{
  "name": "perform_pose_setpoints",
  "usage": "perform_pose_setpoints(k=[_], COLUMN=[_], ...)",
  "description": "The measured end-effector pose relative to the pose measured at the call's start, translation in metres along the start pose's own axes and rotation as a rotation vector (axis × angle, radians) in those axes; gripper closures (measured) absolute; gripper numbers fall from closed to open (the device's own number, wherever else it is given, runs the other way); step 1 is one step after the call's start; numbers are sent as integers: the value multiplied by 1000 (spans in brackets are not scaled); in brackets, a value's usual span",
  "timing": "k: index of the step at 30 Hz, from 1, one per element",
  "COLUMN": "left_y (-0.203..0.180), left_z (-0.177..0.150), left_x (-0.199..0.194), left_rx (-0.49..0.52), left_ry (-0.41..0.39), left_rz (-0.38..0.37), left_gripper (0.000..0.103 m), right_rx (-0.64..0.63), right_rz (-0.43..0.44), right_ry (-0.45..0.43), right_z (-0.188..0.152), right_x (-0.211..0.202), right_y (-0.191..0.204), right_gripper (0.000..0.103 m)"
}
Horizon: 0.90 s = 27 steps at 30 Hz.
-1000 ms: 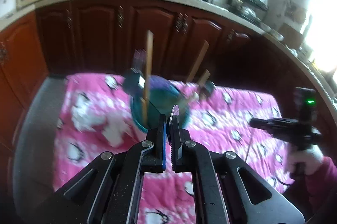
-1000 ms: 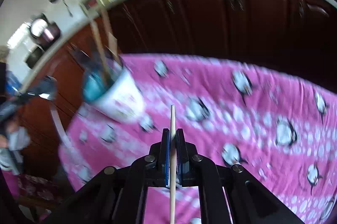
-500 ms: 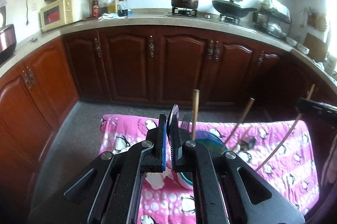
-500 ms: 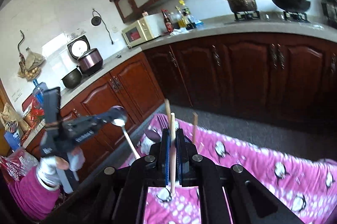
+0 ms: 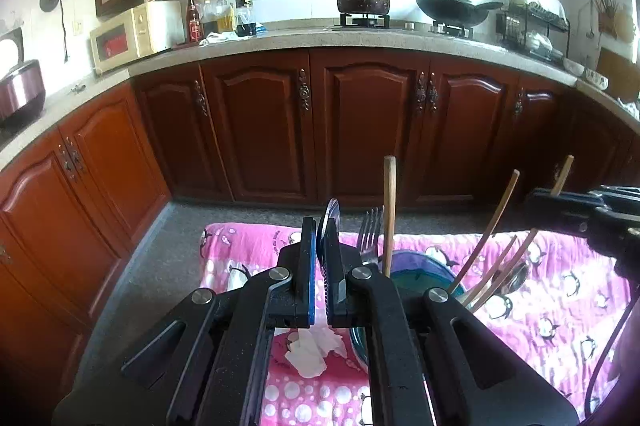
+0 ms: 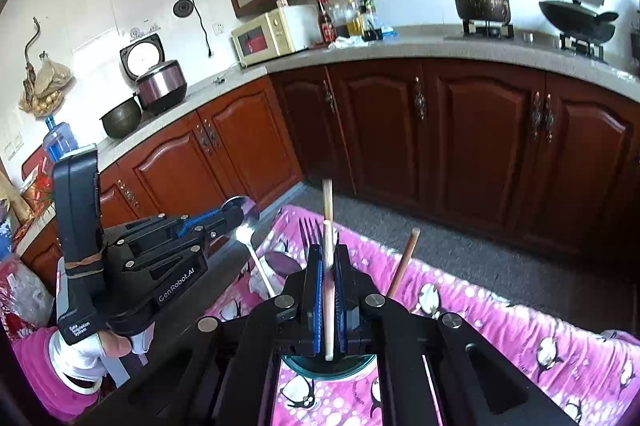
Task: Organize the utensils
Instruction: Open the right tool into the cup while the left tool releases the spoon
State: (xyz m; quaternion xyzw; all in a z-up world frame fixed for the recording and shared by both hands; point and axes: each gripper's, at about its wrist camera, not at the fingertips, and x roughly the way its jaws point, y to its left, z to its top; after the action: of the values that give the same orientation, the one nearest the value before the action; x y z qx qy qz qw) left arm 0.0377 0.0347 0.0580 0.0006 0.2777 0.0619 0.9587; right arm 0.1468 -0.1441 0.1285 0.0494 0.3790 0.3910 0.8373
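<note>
A metal spoon (image 6: 245, 222) is clamped in the closed left gripper (image 5: 319, 262); a wooden chopstick (image 6: 328, 266) is pinched by the right gripper (image 6: 329, 290), above the teal utensil cup (image 5: 420, 266) at lower centre.

Both views are sharp and well exposed at centre; no motion blur is apparent. Daylight enters from the right in the left wrist view, where the upper right edge is blown out to white. The white wall tiles (image 6: 120, 6) are bright in the right wrist view. The cabinet doors (image 5: 360, 122) read dark, with soft sheen on the panels. Strong fisheye distortion bends the countertop (image 5: 320, 40) into an arc. Black vignette fills all 4 corners of each frame.
</note>
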Motion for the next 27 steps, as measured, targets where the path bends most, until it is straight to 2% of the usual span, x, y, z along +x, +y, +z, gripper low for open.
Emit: perform_pose_setpoints(k=[14,27], left_y=[-19,-27], left_z=[-22,-30], left_x=[7,20], left_rx=[24,16], left_ry=[8,54], left_rz=[20,1], left_gripper=[101,101], right_rx=[46,96], right_rz=[-2,29], right_ry=[107,92], right_z=[-38,-40], right_x=[44,47], right_y=[-8,-17], right_gripper=[98,97])
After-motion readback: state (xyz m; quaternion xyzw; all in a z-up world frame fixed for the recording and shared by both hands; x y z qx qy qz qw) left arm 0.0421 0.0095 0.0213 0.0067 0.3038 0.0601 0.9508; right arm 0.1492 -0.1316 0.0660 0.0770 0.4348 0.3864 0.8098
